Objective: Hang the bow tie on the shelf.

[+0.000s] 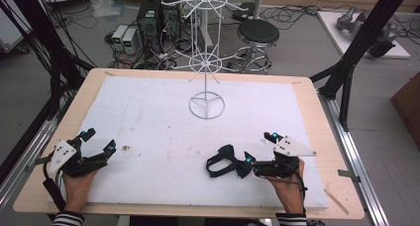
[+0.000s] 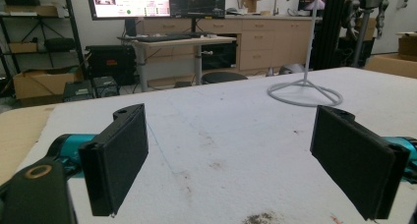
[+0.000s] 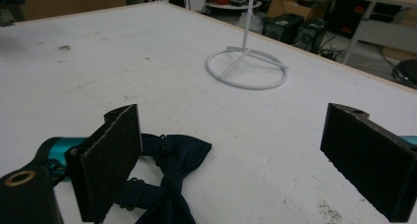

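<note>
Close to the person, the right gripper [image 1: 255, 149] sits low on the white table cover [image 1: 148, 132], and its two black jaws are spread wide with nothing held between them. A dark bow tie [image 3: 167, 184] with its strap lies flat on the cover just beside that gripper's left jaw, partly tucked behind the jaw in the right gripper view, so it is not between the jaws yet. Over at the other side of the table, well apart from the bow tie, the left gripper [image 1: 99, 141] is held by the left hand [image 1: 77, 184], and its jaws are wide apart too, with only bare cover between them. Farther back stands a white wire rack [image 1: 207, 62] with a round foot and thin arms sticking out. The bow tie probably needs to be picked up and hung on one of those arms. It is soft and floppy, so the jaws could pinch only the strap and the tie would dangle or slip. The rack looks light, and a bump could tip it over.
</note>
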Tool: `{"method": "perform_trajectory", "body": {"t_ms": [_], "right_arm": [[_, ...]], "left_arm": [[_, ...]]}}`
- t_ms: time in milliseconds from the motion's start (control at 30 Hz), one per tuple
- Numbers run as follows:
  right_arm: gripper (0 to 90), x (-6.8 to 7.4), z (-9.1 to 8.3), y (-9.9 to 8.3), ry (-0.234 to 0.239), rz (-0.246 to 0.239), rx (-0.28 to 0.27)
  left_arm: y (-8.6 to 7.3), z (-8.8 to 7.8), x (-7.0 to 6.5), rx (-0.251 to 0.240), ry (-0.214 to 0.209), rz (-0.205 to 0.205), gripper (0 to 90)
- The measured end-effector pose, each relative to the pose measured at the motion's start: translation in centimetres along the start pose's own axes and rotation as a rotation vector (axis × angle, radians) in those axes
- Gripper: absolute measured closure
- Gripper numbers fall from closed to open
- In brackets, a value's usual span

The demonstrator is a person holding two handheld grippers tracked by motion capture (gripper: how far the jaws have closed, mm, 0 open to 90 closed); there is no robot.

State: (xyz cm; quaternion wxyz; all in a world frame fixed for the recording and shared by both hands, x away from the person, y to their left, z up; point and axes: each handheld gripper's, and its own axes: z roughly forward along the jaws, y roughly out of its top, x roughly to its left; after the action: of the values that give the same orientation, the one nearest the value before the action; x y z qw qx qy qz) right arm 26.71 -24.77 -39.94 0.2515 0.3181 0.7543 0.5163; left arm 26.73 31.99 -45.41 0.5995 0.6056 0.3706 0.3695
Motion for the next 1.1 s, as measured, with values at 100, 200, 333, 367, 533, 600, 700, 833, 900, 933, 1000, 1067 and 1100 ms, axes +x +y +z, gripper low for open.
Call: {"method": "perform_trajectory", "body": {"t_ms": [100, 200, 333, 367, 533, 600, 700, 833, 900, 933, 1000, 1067, 1100], "right_arm": [[7.6, 0.0, 0.4, 0.5, 0.039, 0.010, 0.030], [7.6, 0.2, 0.8, 0.9, 0.064, -0.007, 0.061], [7.7, 0.7, 1.5, 1.4, 0.105, -0.036, 0.110], [7.7, 0.8, 2.0, 1.7, 0.116, -0.062, 0.131], [16.3, 1.1, 2.8, 2.1, 0.161, -0.082, 0.162], [16.2, 1.1, 3.3, 2.2, 0.181, -0.090, 0.178], [16.3, 1.1, 4.1, 2.0, 0.183, -0.086, 0.213], [17.2, 0.9, 4.4, 1.8, 0.178, -0.083, 0.245], [18.7, 0.9, 4.6, 1.7, 0.171, -0.076, 0.268], [20.0, 0.9, 4.7, 1.7, 0.172, -0.068, 0.280], [21.5, 0.9, 5.0, 1.6, 0.170, -0.053, 0.300], [25.7, 0.9, 5.2, 1.5, 0.174, -0.042, 0.325], [26.0, 0.9, 5.3, 1.5, 0.179, -0.035, 0.337]], "left_arm": [[0.0, 0.0, 0.0, 0.000, 0.000, -0.002, 14.8], [0.0, 0.0, 0.0, 0.000, -0.001, -0.002, 14.8], [0.0, 0.0, 0.0, 0.003, -0.001, 0.000, 14.8], [0.0, 0.0, 0.0, 0.002, -0.001, -0.001, 14.8], [0.0, 0.0, 0.0, 0.003, -0.003, -0.001, 14.8], [0.0, 0.0, 0.0, 0.004, -0.003, -0.001, 14.8], [0.0, 0.1, 0.0, 0.004, -0.004, -0.003, 14.8], [0.0, 0.1, 0.0, 0.008, -0.005, -0.002, 14.8], [0.0, 0.1, 0.0, 0.008, -0.004, -0.004, 14.8], [0.0, 0.1, 0.0, 0.008, -0.004, -0.003, 14.8], [0.0, 0.1, 0.0, 0.008, -0.003, -0.003, 14.8], [0.0, 0.1, 0.0, 0.008, -0.003, -0.003, 14.8], [0.0, 0.1, 0.0, 0.008, -0.003, -0.004, 14.8]]}}
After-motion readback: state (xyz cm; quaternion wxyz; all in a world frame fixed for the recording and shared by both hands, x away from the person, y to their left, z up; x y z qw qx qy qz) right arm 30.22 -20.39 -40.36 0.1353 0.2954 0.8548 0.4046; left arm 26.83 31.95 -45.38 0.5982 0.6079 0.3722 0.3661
